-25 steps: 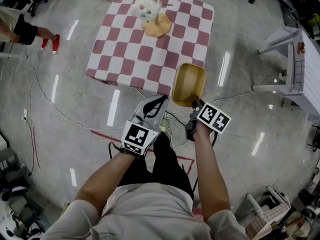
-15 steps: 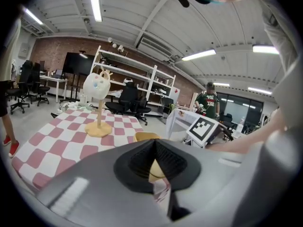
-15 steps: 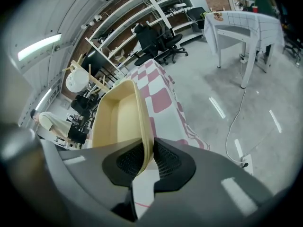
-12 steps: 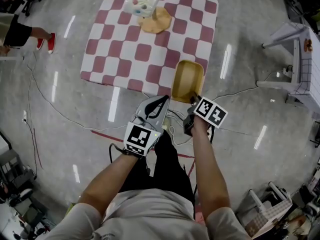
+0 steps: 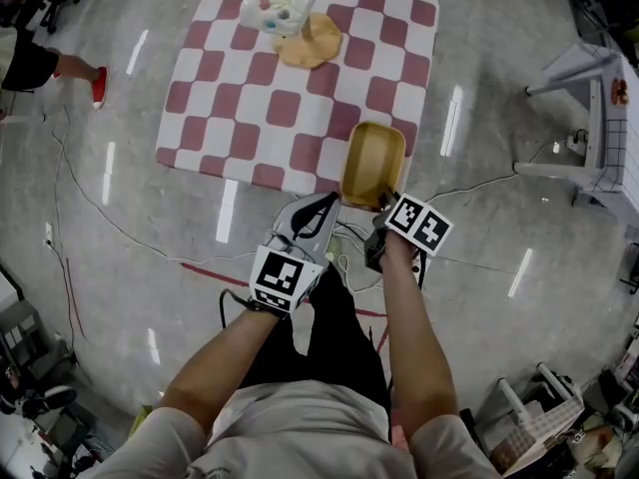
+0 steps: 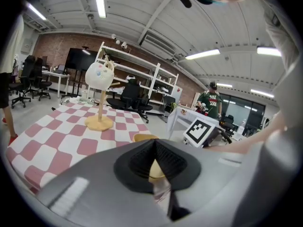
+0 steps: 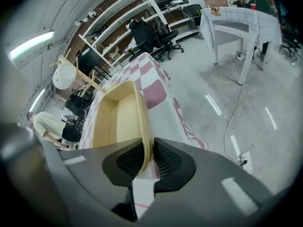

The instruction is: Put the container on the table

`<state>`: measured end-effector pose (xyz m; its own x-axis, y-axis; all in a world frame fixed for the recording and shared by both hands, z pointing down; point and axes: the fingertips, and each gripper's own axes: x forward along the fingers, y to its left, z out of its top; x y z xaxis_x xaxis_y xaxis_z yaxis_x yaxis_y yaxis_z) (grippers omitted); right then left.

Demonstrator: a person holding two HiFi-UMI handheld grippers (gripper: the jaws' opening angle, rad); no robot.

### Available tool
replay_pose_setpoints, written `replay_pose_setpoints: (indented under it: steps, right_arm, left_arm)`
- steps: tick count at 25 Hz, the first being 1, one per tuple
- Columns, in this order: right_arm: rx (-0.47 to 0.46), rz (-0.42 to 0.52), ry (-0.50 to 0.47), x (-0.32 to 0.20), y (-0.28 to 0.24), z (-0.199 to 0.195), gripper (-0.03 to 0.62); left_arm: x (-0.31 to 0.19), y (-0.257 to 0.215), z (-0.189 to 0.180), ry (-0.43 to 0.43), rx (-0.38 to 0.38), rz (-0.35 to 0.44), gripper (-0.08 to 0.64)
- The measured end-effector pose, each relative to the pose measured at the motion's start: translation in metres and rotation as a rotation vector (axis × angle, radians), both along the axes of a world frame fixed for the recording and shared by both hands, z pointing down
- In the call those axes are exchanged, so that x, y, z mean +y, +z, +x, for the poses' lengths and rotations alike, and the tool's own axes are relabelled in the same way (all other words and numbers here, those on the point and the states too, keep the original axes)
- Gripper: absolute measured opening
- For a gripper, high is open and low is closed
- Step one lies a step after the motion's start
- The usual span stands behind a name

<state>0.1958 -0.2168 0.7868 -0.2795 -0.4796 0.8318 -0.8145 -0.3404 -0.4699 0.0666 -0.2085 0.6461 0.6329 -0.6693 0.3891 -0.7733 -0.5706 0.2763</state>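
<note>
A yellow rectangular container (image 5: 371,163) hangs tilted over the near right corner of the red-and-white checked table (image 5: 250,118). My right gripper (image 5: 385,204) is shut on its near rim. In the right gripper view the container (image 7: 116,119) stands on edge, its thin wall pinched between the black pads (image 7: 165,161), with the table (image 7: 158,86) beyond. My left gripper (image 5: 325,204) is beside it on the left, shut with nothing in it. In the left gripper view the jaws (image 6: 155,150) point at the table (image 6: 47,145), and the container (image 6: 144,137) shows just past them.
A wooden stand (image 5: 312,43) with a white spotted bag (image 5: 280,8) is on the table's far side. A white side table (image 5: 599,118) is at the right, cables (image 5: 469,188) lie on the floor, and a person's leg (image 5: 60,66) is at the far left.
I have stepped slightly closer to the table. The right gripper has carried the container a little further over the table's near corner. The left gripper keeps its place beside it.
</note>
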Motion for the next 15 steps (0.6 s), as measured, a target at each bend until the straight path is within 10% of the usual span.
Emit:
replay_pose_setpoints:
  steps: [15]
  right_arm:
    - [-0.003, -0.014, 0.018, -0.0068, 0.0099, -0.0008, 0.054]
  left_arm:
    - [-0.0053, 0.0111, -0.0056, -0.016, 0.007, -0.019, 0.006]
